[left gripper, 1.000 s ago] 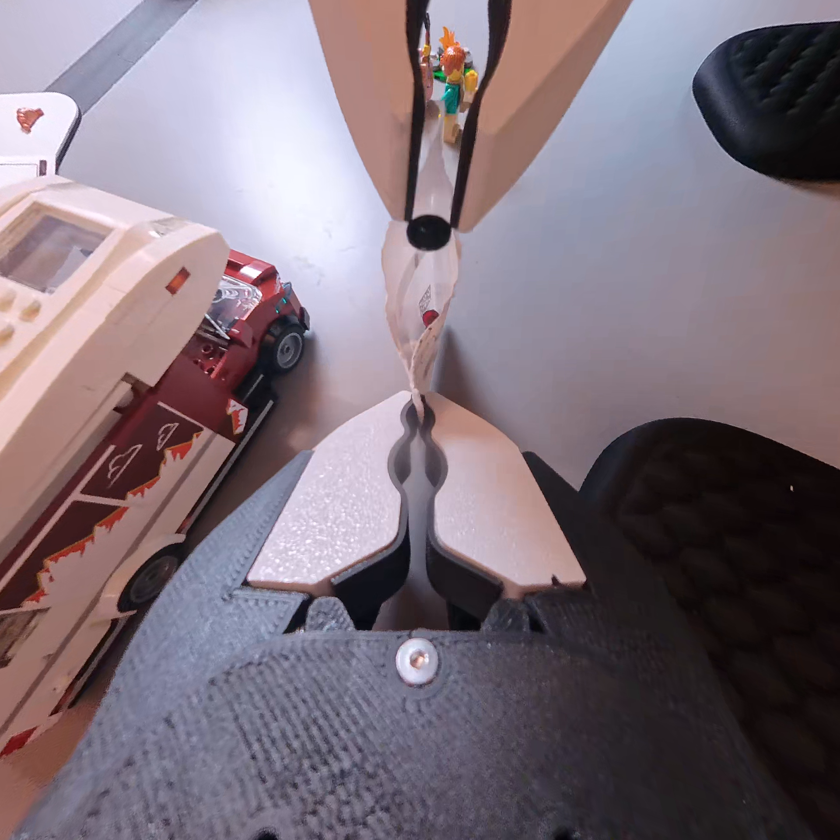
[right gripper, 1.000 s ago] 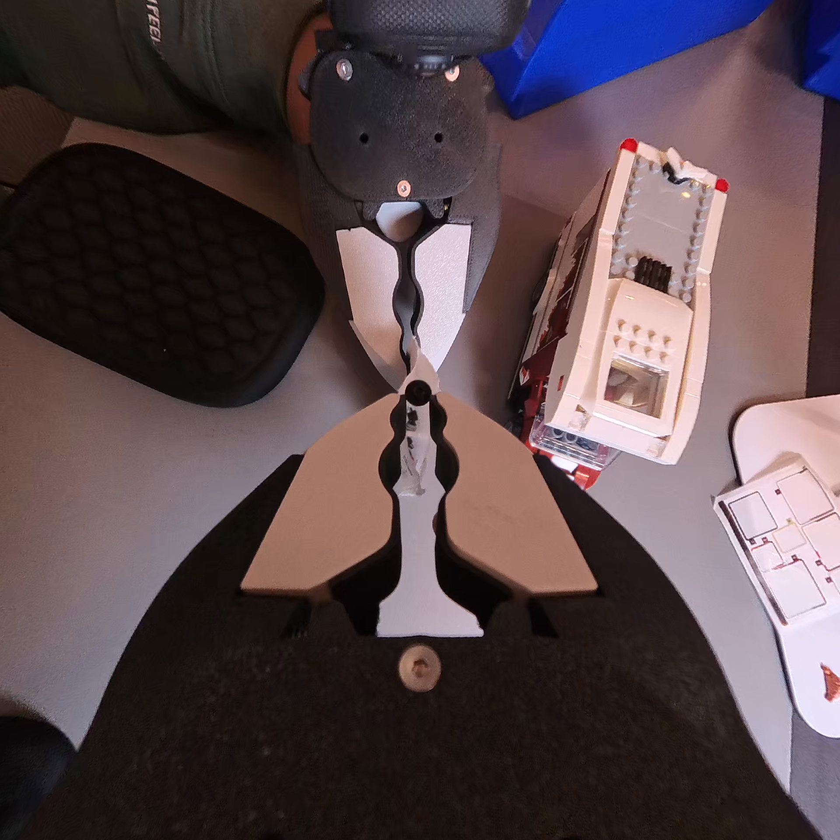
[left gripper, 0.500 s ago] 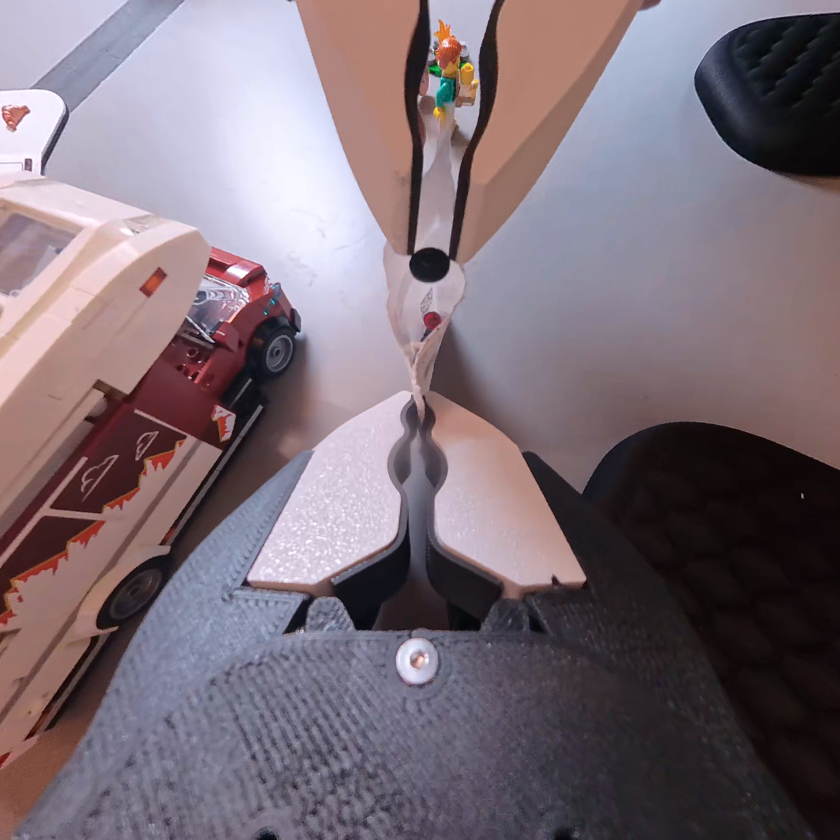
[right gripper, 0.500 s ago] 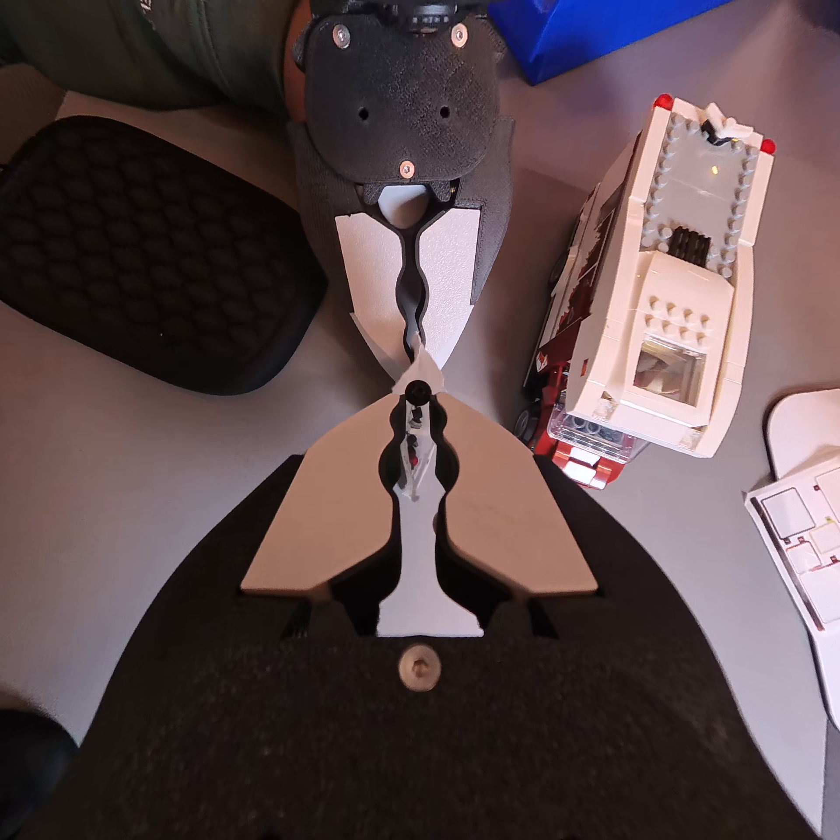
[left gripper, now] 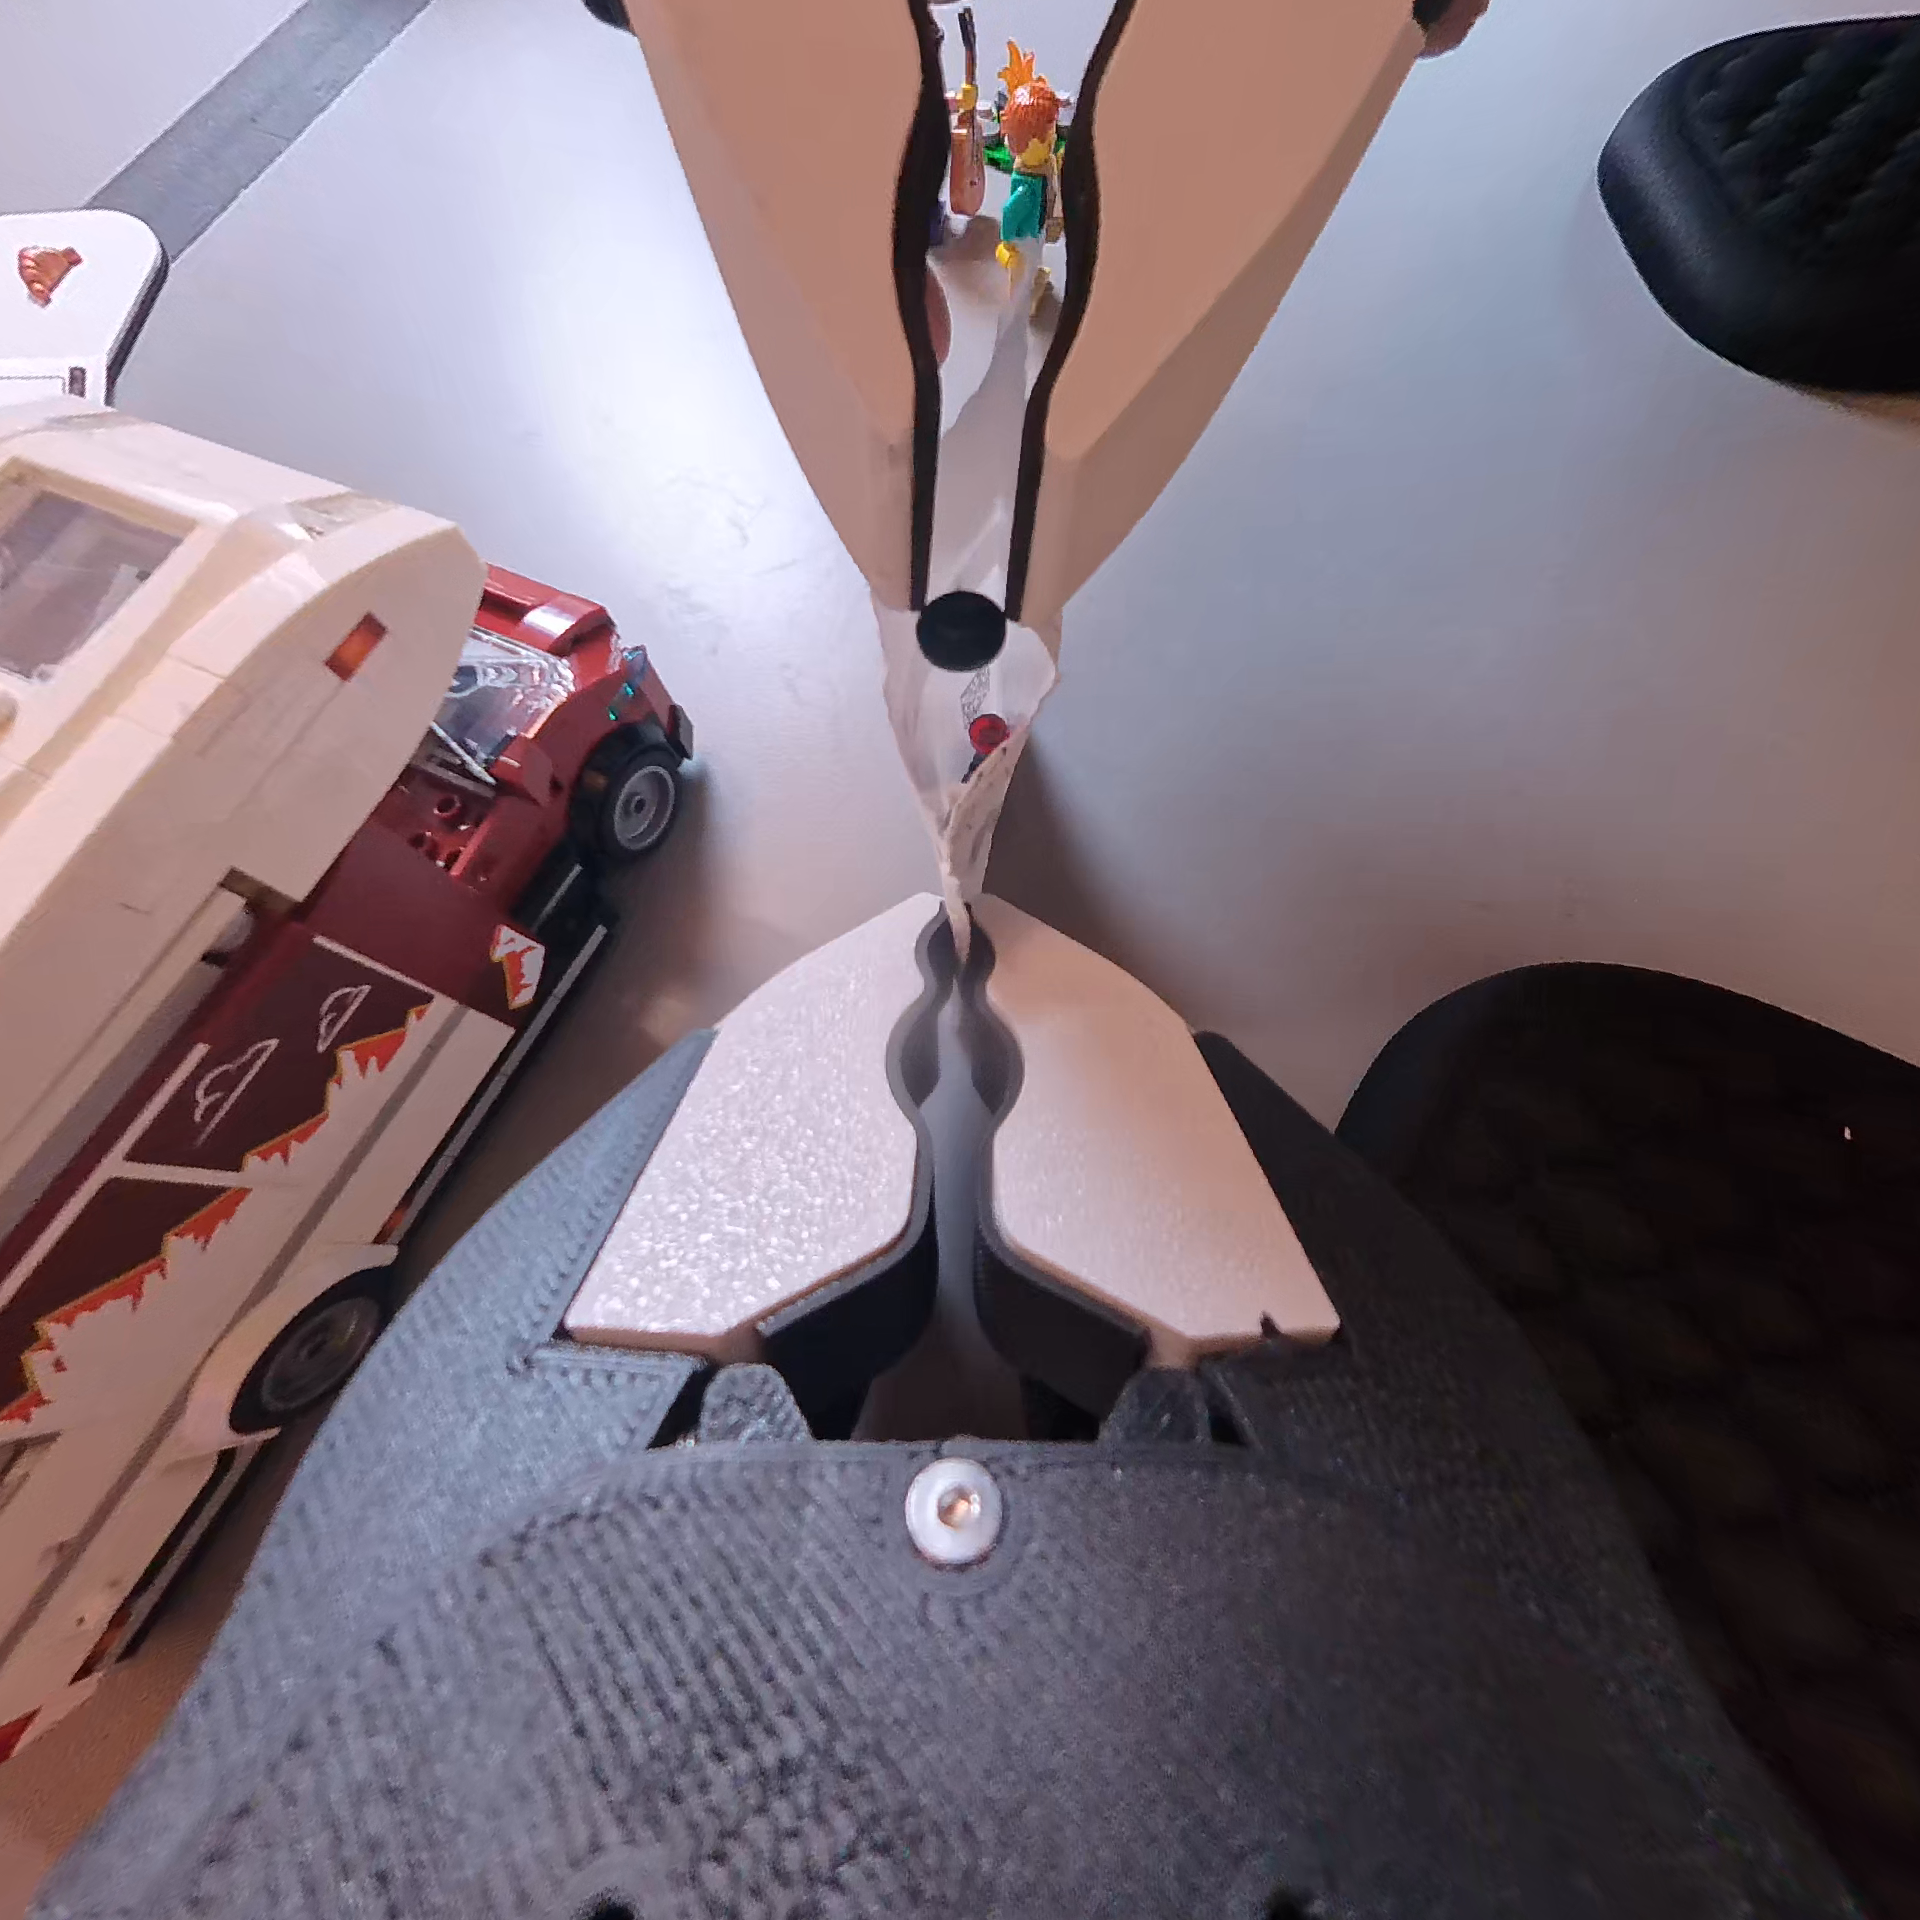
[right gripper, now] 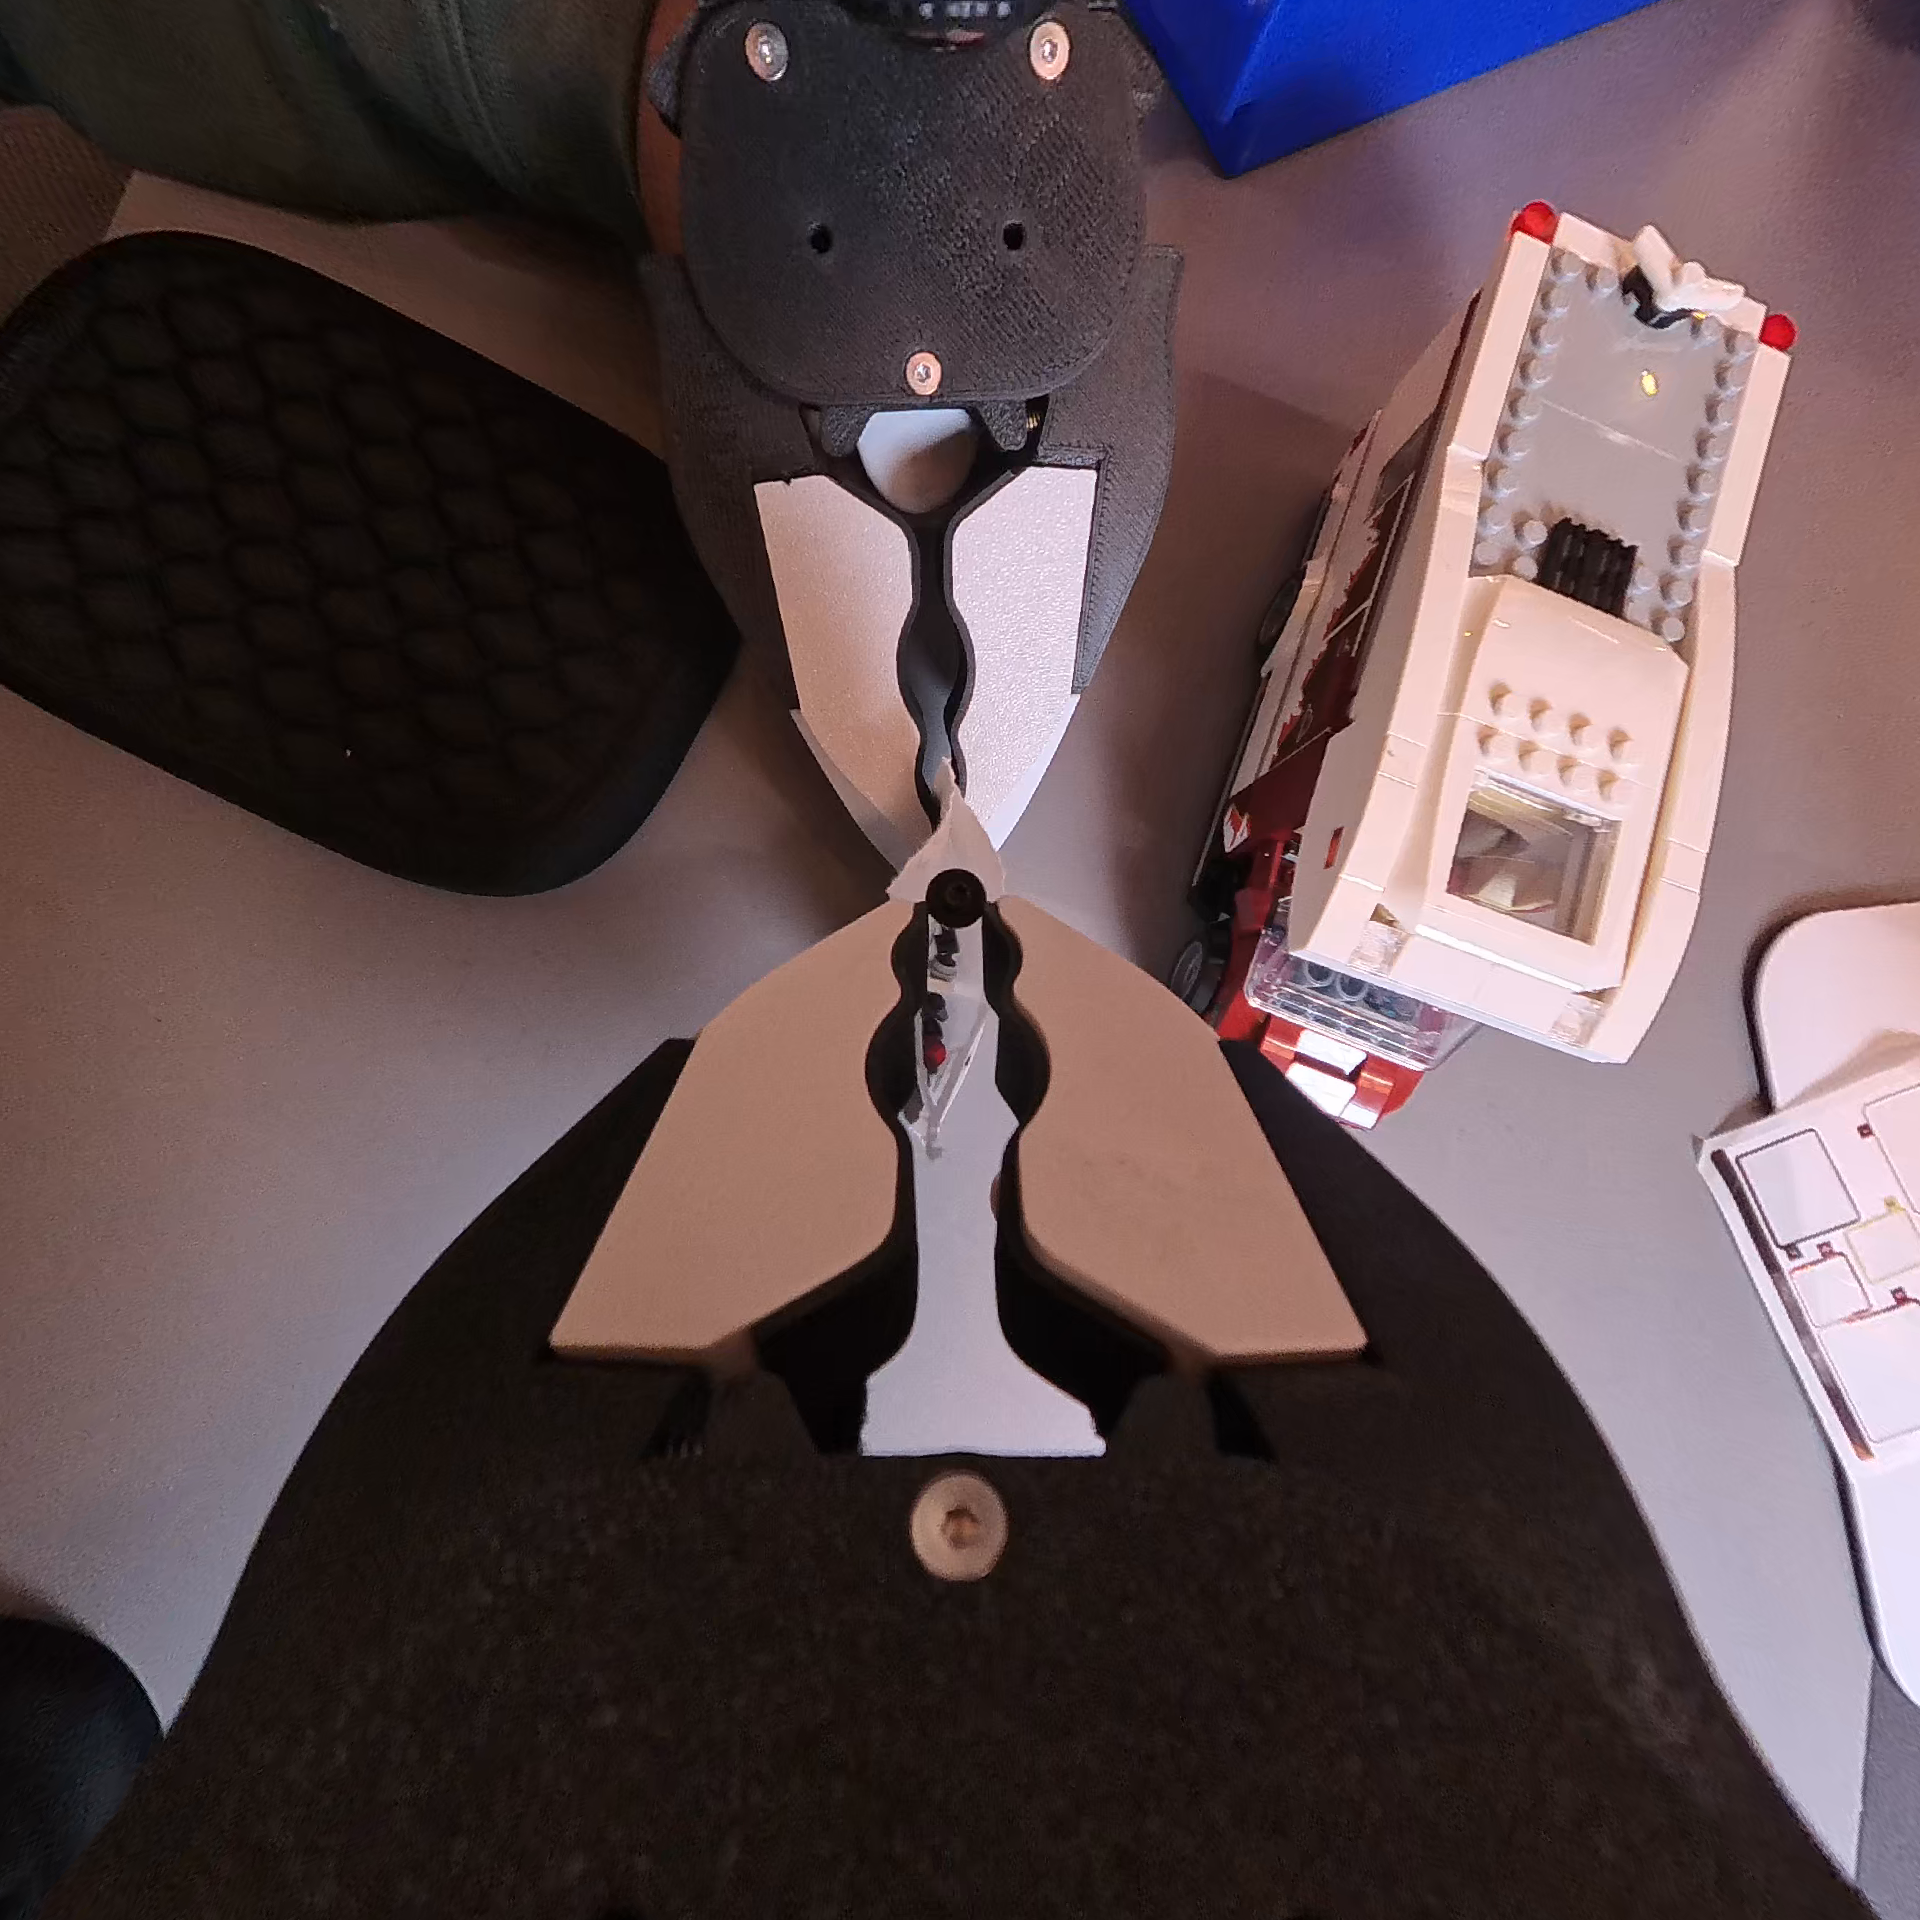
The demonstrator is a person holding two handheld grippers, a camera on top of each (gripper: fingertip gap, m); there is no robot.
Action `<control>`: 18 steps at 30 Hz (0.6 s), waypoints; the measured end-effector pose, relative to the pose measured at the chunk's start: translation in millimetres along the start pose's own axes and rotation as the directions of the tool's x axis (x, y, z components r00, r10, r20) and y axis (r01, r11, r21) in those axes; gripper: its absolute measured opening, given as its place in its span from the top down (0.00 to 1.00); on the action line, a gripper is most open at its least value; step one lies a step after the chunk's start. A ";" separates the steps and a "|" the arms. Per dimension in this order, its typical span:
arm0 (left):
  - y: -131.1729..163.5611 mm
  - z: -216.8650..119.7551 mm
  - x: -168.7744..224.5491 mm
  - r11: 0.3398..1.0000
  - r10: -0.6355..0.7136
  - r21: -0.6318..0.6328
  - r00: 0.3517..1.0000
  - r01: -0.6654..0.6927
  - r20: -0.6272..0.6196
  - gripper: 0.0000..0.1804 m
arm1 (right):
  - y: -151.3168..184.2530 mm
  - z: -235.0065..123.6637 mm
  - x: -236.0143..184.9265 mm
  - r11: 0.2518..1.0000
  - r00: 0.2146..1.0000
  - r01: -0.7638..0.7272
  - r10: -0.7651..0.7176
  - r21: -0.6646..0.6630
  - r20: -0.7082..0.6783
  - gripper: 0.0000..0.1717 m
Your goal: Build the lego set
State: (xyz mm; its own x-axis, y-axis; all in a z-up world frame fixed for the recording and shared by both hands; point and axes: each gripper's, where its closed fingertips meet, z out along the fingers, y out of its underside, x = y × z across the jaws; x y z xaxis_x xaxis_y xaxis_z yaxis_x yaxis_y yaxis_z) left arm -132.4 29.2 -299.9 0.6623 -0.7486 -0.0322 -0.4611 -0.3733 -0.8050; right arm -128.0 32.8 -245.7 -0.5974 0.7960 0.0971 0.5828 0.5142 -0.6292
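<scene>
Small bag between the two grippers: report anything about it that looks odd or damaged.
The small bag hangs in the air, stretched taut between both grippers. The left gripper pinches one crumpled corner; the right gripper clamps the other end at a small black round piece. The bag is twisted and creased, with ragged edges; tiny loose parts show inside.

No legible text on any object in view.
</scene>
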 end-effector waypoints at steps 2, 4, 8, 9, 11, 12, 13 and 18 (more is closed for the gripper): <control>0.0 0.1 0.1 1.000 0.000 0.001 1.000 0.000 -0.001 1.00 | 0.6 0.2 0.0 1.000 1.000 0.007 -0.007 -0.006 -0.001 0.95; -0.1 0.1 0.4 1.000 -0.001 0.001 1.000 0.001 -0.003 1.00 | 0.6 -0.2 -0.4 1.000 1.000 0.014 -0.014 -0.011 0.000 0.95; -0.1 0.2 0.5 1.000 0.001 0.000 1.000 -0.001 -0.002 1.00 | 0.5 -1.5 -1.1 1.000 1.000 0.019 -0.019 -0.023 0.002 0.92; -0.1 0.2 0.7 1.000 0.001 0.000 1.000 -0.001 -0.003 1.00 | 0.1 -2.0 -1.6 0.999 1.000 0.022 -0.021 -0.024 0.003 0.91; -0.3 0.3 0.9 1.000 0.002 0.001 1.000 -0.002 -0.003 0.99 | -0.6 -3.5 -1.1 0.999 1.000 0.030 -0.031 -0.030 -0.005 0.90; -0.3 0.2 0.9 1.000 0.001 0.002 1.000 -0.001 -0.003 0.99 | -1.3 -5.2 -0.4 0.999 0.999 0.038 -0.038 -0.030 -0.013 0.90; -0.2 0.2 0.6 1.000 0.000 0.002 1.000 0.000 -0.002 0.99 | -3.0 -7.6 0.0 0.999 0.999 0.041 -0.041 -0.021 -0.019 0.89; -2.3 -1.9 -2.0 1.000 -0.002 0.014 1.000 0.002 0.012 1.00 | -0.3 -25.7 0.4 0.999 0.999 -0.006 0.008 0.037 -0.049 0.79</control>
State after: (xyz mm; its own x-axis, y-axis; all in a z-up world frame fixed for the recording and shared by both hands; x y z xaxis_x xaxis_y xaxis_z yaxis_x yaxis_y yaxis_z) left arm -133.9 30.5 -296.8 0.6702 -0.7412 -0.0376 -0.4514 -0.3669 -0.8134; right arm -114.3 41.1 -225.6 -0.5650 0.8148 0.1301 0.5654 0.4972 -0.6582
